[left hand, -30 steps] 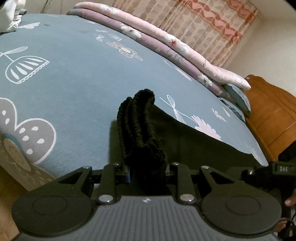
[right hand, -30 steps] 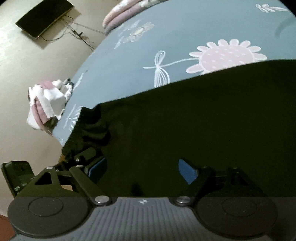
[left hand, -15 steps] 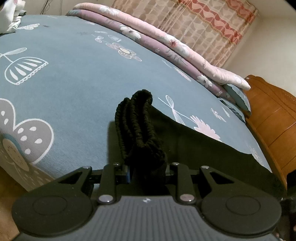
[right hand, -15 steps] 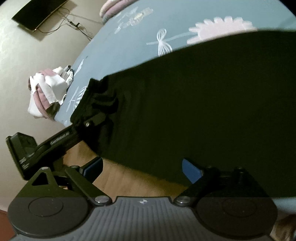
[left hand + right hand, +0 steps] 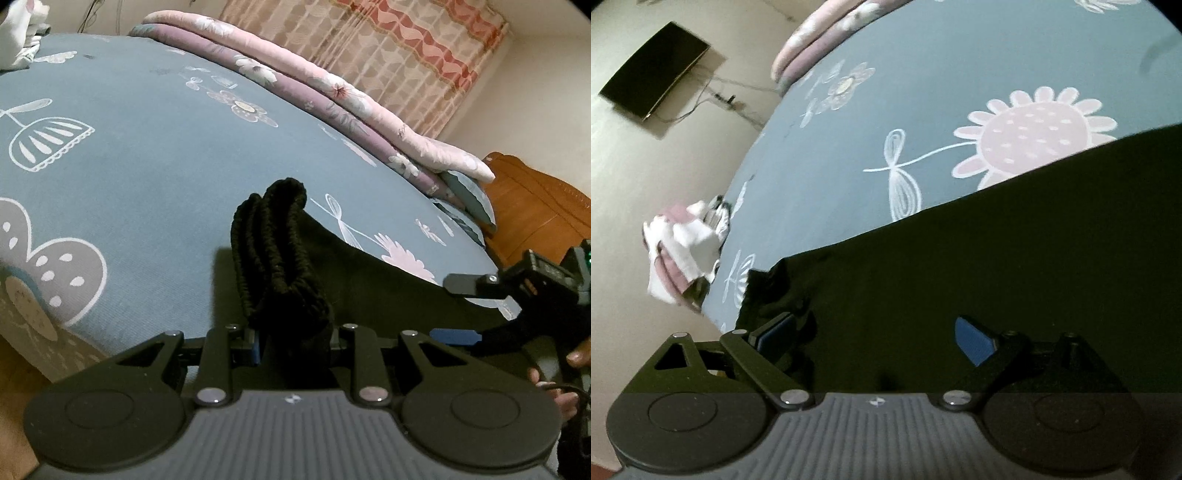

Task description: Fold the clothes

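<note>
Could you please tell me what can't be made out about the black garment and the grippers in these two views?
- Left wrist view: the left gripper is shut on the black ribbed waistband; the bunched fabric hides its pads.
- Right wrist view: the black garment runs off the right edge, so its type and length stay unknown.
- Right wrist view: the open right gripper sits against dark cloth; contact is unclear.

Right tool (image 5: 875, 338) spread wide over black garment (image 5: 997, 277), blue floral bedsheet (image 5: 923, 74) beyond
</note>
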Action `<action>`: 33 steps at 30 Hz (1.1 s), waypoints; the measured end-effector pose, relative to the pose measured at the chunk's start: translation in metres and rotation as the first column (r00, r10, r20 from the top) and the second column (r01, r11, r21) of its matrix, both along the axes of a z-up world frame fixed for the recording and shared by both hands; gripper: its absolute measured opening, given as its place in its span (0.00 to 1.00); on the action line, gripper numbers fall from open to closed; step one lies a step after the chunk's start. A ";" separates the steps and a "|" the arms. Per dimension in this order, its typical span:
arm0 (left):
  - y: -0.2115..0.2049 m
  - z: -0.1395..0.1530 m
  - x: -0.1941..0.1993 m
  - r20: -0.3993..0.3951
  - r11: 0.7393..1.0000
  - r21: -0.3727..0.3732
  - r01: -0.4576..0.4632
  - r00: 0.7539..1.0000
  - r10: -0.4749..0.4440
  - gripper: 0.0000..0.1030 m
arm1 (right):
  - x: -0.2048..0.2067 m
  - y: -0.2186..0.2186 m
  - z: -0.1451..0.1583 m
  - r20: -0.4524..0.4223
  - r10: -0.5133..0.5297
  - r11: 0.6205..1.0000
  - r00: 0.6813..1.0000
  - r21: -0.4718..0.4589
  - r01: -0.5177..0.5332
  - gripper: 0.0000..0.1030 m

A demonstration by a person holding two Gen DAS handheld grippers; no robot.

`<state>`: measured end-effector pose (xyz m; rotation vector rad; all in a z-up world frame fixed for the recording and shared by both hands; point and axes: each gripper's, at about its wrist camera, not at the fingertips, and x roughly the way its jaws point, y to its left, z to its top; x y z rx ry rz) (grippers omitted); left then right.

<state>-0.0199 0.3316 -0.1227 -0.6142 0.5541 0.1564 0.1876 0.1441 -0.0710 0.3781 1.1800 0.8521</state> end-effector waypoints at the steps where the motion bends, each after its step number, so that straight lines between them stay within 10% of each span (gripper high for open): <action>1: 0.000 0.000 -0.001 0.002 1.000 -0.002 0.000 1.000 0.000 0.25 | -0.002 0.001 -0.001 -0.006 -0.005 1.000 1.000 -0.016 0.005 0.93; 23: -0.005 -0.003 -0.001 -0.016 1.000 0.020 -0.001 1.000 0.001 0.25 | 0.065 0.048 -0.007 0.157 -0.026 0.994 0.987 -0.104 0.043 0.96; 33: -0.011 0.019 0.009 -0.005 1.000 0.000 -0.013 1.000 0.013 0.24 | 0.018 -0.037 0.026 0.152 0.179 0.983 0.972 -0.072 -0.170 0.96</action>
